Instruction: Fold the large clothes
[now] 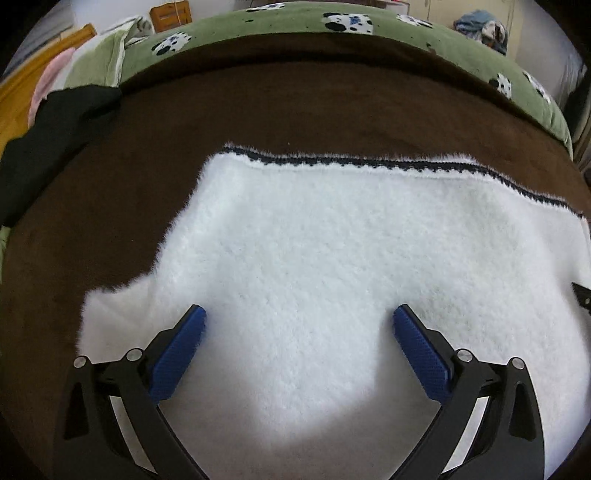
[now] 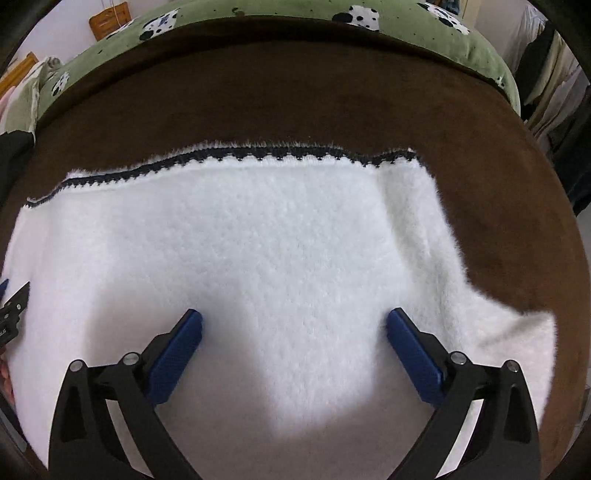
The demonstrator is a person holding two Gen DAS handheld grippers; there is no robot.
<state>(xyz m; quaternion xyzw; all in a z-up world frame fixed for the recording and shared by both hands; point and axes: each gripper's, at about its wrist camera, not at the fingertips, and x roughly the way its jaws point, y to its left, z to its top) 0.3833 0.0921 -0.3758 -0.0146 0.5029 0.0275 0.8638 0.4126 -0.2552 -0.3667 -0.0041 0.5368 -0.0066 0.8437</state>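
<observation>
Garment: a large white fluffy knitted sweater (image 1: 332, 258) with a dark navy zigzag band along its far hem (image 1: 332, 162), spread flat across the middle and lower part of both views.
Support: it lies on a dark brown plush blanket (image 1: 295, 92) over a bed; a green bedcover with black-and-white animal prints (image 1: 295, 22) runs across the top of the frame.
Left gripper (image 1: 299, 317): blue-padded fingers (image 1: 177, 354) spread wide, holding nothing, low over the white pile at lower centre.
Right gripper (image 2: 293, 319): blue fingers (image 2: 413, 354) likewise wide apart and empty, low over the sweater; whether the tips touch the pile I cannot tell.
Feel: likely soft, limp and fairly light for its bulk; the long pile should compress and may slide between the pads, so a pinch of fluff alone would probably slip.
Edges: a flap juts out at lower left in the left view (image 1: 110, 314) and at lower right in the right view (image 2: 517, 332), perhaps sleeves.
Where to hold: judged best at the knit itself, through both layers near an outer edge or the hem corners, one gripper per side.
Risk: sagging in the middle, dragging the blanket along.
</observation>
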